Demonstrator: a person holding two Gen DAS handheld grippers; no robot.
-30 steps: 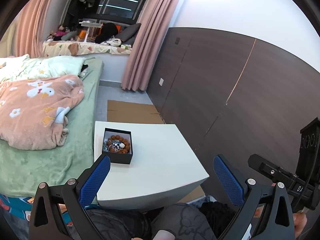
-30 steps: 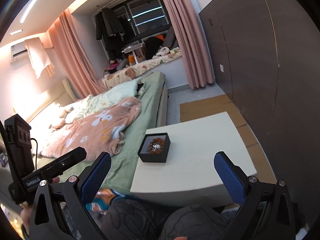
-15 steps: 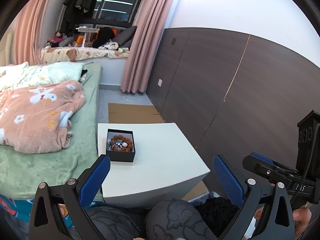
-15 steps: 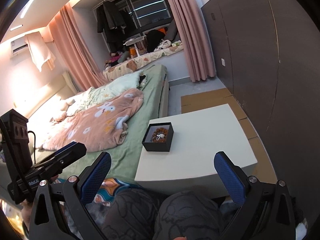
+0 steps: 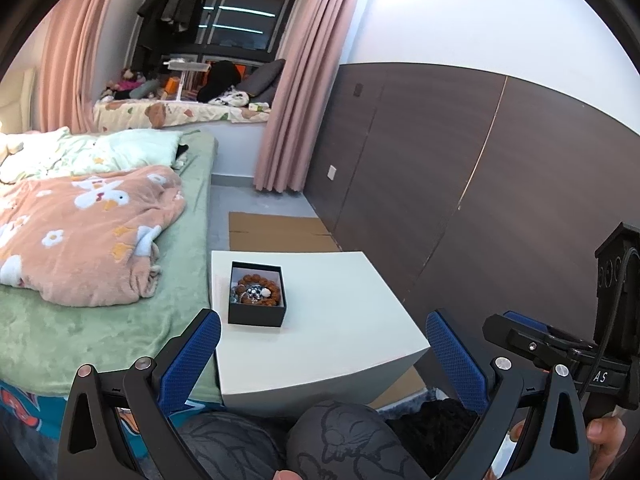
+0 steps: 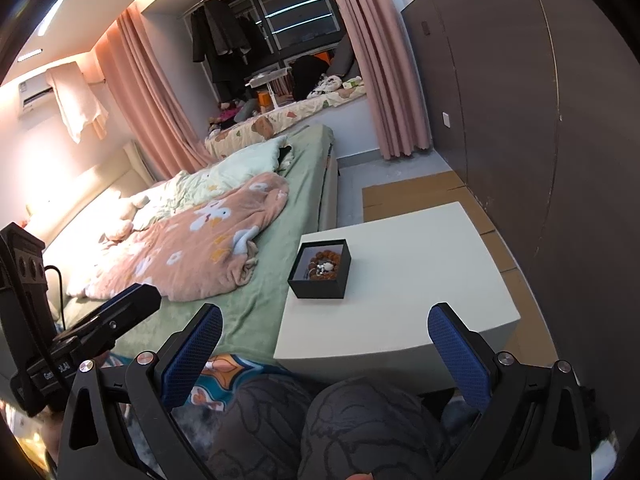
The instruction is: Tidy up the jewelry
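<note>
From my left wrist camera, my left hand-held gripper (image 5: 322,354) is spread wide with nothing between its blue pads (image 5: 191,354). Ahead of it, closer to its left finger, a black jewelry box (image 5: 257,299) sits on the white tabletop (image 5: 340,320), well apart from the fingertips. Inside lies a brown bead bracelet (image 5: 258,293) with some silvery pieces in its middle; I cannot tell what they are. Off to the right I see my right hand-held gripper's body. The bed (image 5: 80,320) with a pink blanket (image 5: 84,232) lies left of the gripper, against the tabletop's side.

From my right wrist camera, my right hand-held gripper (image 6: 325,350) is likewise wide open and holds nothing. The jewelry box (image 6: 320,268) stands beyond the fingertips, roughly between them, near the tabletop's (image 6: 420,280) left edge, with the bracelet (image 6: 326,264) in it. My knees (image 6: 352,432) show below the fingers.
</note>
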